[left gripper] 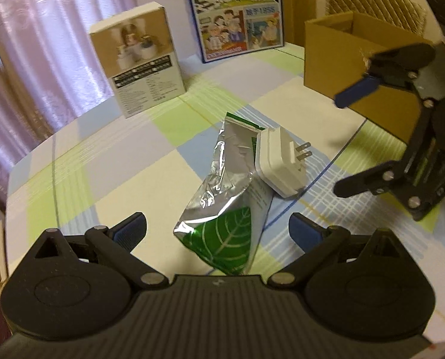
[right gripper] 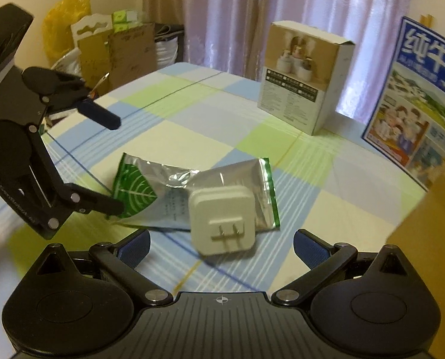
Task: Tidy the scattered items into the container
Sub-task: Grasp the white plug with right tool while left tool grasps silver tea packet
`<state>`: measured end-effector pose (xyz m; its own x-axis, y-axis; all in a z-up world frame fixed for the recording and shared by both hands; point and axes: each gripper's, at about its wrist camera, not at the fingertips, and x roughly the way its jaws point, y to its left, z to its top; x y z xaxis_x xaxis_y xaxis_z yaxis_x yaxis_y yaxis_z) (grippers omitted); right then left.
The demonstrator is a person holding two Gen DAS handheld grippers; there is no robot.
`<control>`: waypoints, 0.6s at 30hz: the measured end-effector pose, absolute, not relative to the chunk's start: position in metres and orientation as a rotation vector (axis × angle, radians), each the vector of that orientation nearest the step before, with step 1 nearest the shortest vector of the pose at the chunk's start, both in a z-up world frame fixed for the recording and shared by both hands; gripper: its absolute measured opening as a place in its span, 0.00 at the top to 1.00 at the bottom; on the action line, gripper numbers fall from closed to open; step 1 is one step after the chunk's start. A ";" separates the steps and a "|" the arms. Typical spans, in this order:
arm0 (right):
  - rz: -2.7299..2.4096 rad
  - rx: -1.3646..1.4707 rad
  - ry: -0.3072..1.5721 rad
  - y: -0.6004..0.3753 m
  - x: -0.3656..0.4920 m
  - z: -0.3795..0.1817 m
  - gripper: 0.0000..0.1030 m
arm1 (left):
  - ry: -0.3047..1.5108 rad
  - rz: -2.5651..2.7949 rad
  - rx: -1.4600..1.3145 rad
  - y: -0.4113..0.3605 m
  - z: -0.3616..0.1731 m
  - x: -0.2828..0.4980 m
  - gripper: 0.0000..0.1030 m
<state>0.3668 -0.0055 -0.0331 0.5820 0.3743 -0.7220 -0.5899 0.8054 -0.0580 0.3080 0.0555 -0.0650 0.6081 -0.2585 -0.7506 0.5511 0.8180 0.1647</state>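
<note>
Black left hand-held gripper (left gripper: 218,232), jaws wide, low over green-silver foil pouch (left gripper: 222,197) on checked worktop (left gripper: 102,161). Right hand-held gripper (right gripper: 221,246) likewise spread, empty, facing white square plug adapter (right gripper: 222,218) resting on pouch. Brown cardboard box (left gripper: 351,68) beyond.

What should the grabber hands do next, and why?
Probably the right gripper should ease forward and shut its fingers on the white plug. It lies on top of the foil packet, right ahead of the open fingers, and the cardboard box waits nearby.
</note>
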 end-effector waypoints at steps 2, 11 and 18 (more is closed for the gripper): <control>0.600 -0.323 0.777 -0.003 0.377 -0.039 0.07 | 0.801 -0.532 0.426 0.055 -0.070 0.317 0.03; 0.646 -0.393 0.806 0.011 0.402 -0.062 0.18 | 0.856 -0.616 0.473 0.054 -0.086 0.347 0.03; 0.637 -0.382 0.867 0.012 0.416 -0.066 0.40 | 0.905 -0.653 0.483 0.049 -0.100 0.358 0.03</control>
